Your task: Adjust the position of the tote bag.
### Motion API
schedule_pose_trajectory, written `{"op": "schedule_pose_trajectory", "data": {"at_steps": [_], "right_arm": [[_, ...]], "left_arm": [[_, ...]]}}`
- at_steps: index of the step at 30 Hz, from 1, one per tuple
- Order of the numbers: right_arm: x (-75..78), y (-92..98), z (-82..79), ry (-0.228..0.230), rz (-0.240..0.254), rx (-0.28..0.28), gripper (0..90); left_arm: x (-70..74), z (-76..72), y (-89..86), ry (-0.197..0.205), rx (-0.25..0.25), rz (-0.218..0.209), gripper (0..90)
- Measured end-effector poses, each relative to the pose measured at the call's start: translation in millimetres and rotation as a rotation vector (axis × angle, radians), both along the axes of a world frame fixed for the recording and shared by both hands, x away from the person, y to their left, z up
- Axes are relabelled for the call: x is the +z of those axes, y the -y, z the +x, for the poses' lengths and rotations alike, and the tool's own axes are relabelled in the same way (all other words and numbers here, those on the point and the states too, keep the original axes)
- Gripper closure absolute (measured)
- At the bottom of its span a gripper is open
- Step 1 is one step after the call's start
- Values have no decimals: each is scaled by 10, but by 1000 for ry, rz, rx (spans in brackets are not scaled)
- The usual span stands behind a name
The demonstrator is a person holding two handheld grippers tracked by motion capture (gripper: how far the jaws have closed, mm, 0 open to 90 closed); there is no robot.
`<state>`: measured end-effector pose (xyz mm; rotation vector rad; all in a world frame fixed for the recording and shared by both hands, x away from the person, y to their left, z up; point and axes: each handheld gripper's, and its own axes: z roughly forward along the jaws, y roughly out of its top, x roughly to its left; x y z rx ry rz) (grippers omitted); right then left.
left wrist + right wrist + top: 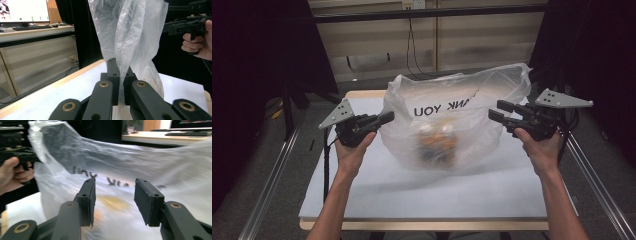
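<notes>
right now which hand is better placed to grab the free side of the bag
Right. The right gripper has open jaws beside the bag, aimed at its free side, while the left gripper is shut on the other side.

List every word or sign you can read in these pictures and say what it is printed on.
"ANK YOU", mirrored and seen through the film: on the clear plastic bag; its first letters are hidden in a fold.
Print in the right gripper view: too blurred.
Monitor screen: too small.

We look down from above the table [362, 200], our two gripper views sit close and level, facing inward, sharing the plastic bag [452, 125].
</notes>
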<state>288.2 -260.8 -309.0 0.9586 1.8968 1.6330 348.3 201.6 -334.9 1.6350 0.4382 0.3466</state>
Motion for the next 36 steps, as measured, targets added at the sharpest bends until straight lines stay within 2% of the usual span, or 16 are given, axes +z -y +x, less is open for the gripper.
{"op": "schedule_pose_trajectory", "data": {"at_steps": [2, 3, 5, 7, 9, 13, 15, 17, 19, 22, 26, 28, 31, 34, 36], "right_arm": [[9, 67, -19, 5, 13, -18, 518], [15, 91, -25, 10, -4, -38, 511], [15, 138, -25, 7, 4, -55, 493], [12, 190, -20, 8, 7, -77, 479], [-3, 256, -6, 4, 26, -94, 458], [-33, 343, 21, -5, 23, -133, 424], [-46, 383, 40, -9, 19, -161, 386], [-66, 415, 67, -13, 26, -169, 364], [-85, 437, 109, -11, 31, -175, 314], [-119, 431, 187, -22, 30, -170, 289], [-197, 376, 314, -47, 11, -162, 284], [-218, 348, 387, -57, 13, -142, 287], [-185, 311, 496, -55, 6, -133, 291], [-157, 307, 609, -49, 12, -129, 285], [-165, 316, 691, -65, 20, -133, 275]], "left_arm": [[0, -4, -18, -8, -8, -8, 899], [-4, -9, -19, 1, -7, -9, 899], [-1, -19, -15, 7, -9, 10, 899], [7, -30, -12, -1, -16, 0, 898], [18, -33, -12, 12, -15, 11, 899], [34, -39, -32, 15, -30, 13, 898], [38, -50, -36, 4, -22, -3, 898], [45, -46, -63, 11, -23, -3, 899], [45, -48, -78, 13, -18, 3, 898], [47, -45, -95, 9, -19, -2, 899], [45, -45, -122, 7, -19, 5, 899], [45, -45, -127, 6, -21, 11, 899], [54, -45, -152, 8, -23, 30, 899], [54, -47, -167, 8, -15, 27, 899], [52, -40, -191, 11, -14, 26, 899]]}}
